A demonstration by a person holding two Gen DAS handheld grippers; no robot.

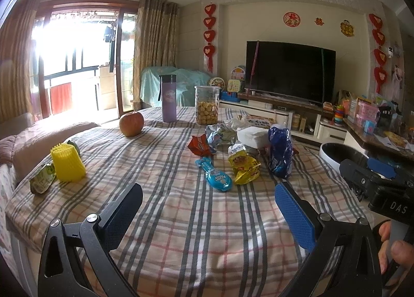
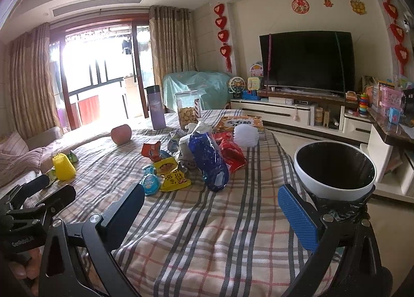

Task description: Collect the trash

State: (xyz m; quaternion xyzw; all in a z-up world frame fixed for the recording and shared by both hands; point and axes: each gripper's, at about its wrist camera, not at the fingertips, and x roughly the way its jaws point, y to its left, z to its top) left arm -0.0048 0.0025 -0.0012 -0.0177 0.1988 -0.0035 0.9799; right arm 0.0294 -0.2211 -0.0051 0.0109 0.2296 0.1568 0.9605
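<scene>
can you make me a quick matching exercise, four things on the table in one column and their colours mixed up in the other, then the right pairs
Things:
1. bottle
2. ridged cup
3. tall snack bag
4. bin

Colours:
A. yellow
B. white outside, black liner
C. purple
D. dark blue

Pairs: 1-C, 2-A, 3-D, 4-B

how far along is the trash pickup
Nothing looks collected yet: the visible part of the bin shows only its black liner. In hand: nothing; the left gripper and right gripper are open and empty. Left: the blue bag, yellow wrapper and other wrappers on the table.
</scene>
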